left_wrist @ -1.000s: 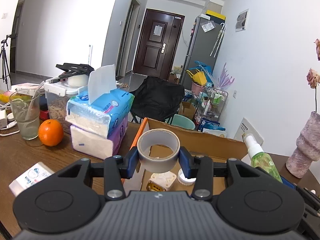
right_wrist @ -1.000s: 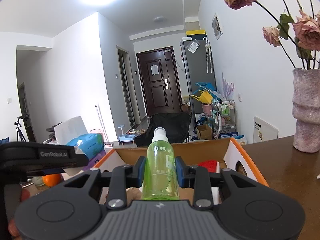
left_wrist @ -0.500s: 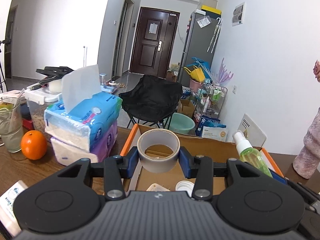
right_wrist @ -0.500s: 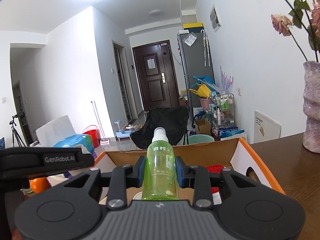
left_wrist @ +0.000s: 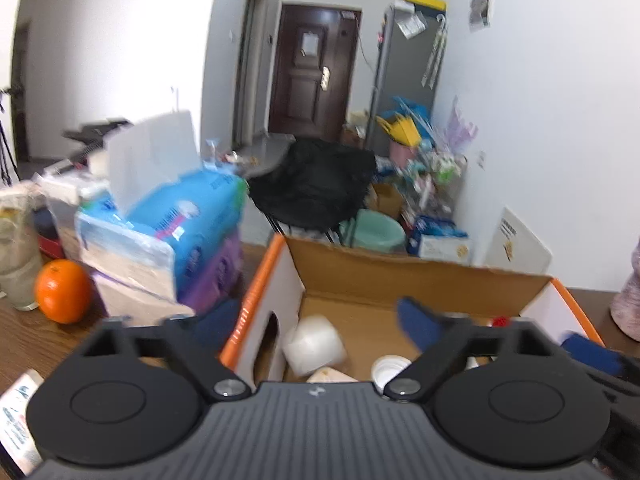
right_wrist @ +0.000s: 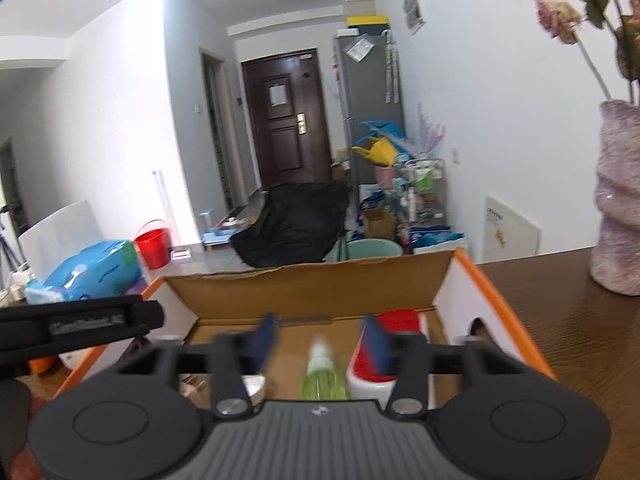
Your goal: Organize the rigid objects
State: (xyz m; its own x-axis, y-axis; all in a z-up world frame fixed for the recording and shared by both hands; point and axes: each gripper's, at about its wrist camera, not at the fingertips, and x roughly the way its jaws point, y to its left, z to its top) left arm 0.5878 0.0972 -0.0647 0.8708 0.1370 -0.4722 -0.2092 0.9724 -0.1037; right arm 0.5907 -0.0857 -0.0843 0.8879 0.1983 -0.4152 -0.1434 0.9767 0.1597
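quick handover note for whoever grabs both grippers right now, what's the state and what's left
Left gripper: open, jaws have just been opening, nothing between them. The tape roll it carried now lies in the cardboard box.
Right gripper: open, jaws have just been opening; the green spray bottle sits loose between them, inside the box beside a red and white item.
Done: tape and bottle dropped in.
Left: probably pull both grippers back; the orange and tissue packs are outside the box on the table.

The cardboard box (right_wrist: pixel 464 276) is brown inside with orange edges. The spray bottle (right_wrist: pixel 322 376) is green, and the orange (left_wrist: pixel 62 296) is bright orange.
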